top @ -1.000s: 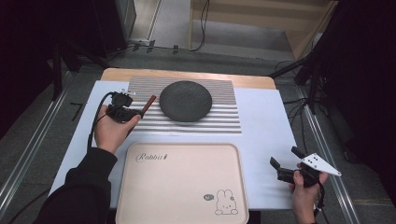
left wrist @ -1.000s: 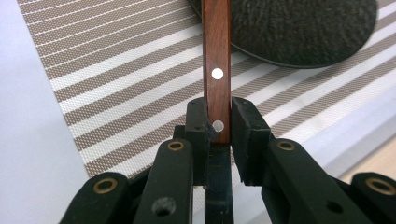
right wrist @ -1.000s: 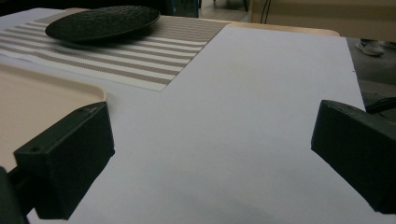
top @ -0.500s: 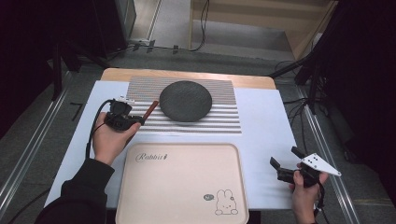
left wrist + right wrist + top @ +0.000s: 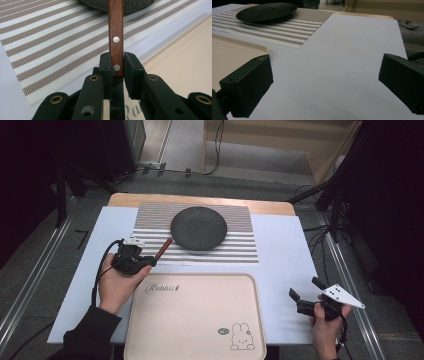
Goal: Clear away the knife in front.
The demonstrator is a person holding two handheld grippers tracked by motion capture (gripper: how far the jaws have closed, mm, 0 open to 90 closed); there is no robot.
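Left gripper [image 5: 145,261] of yours clamps 1 wooden handle [image 5: 116,37] aimed at 1 o'clock; right gripper [image 5: 306,292] gapes wide, holding nothing. 1 plate [image 5: 198,228], 1 tray [image 5: 195,320].

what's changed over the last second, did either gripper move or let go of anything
The left gripper, shut on the wooden handle, drew back toward the person, from the striped mat to its near edge by the tray. Nothing was released or picked up. The right gripper stayed open at the table's right side, and the dark plate did not move.
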